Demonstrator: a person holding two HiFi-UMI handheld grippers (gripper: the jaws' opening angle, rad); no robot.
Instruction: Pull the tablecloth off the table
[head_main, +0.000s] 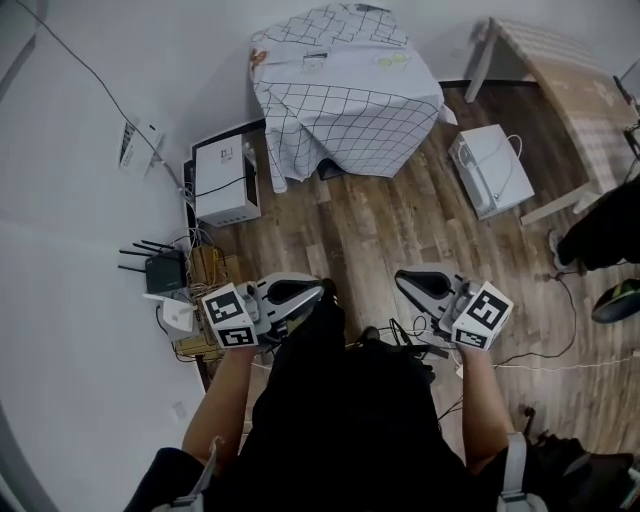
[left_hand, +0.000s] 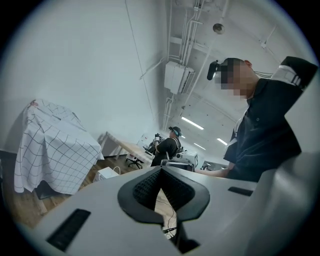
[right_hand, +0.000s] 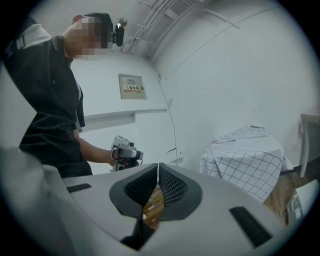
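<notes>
Task not begun: checked tablecloth draped in place, well ahead of both claws. Left gripper and right gripper clenched, empty.

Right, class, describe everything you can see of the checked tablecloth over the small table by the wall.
The tablecloth is white fabric with a thin dark grid. Part of its top looks plainer, with small marks too blurred to identify. It drapes over a small table by the wall, hiding it, and hangs in loose folds nearly to the wooden floor. It is not yet pulled off. The left gripper and right gripper, both shut, are well short of it.
</notes>
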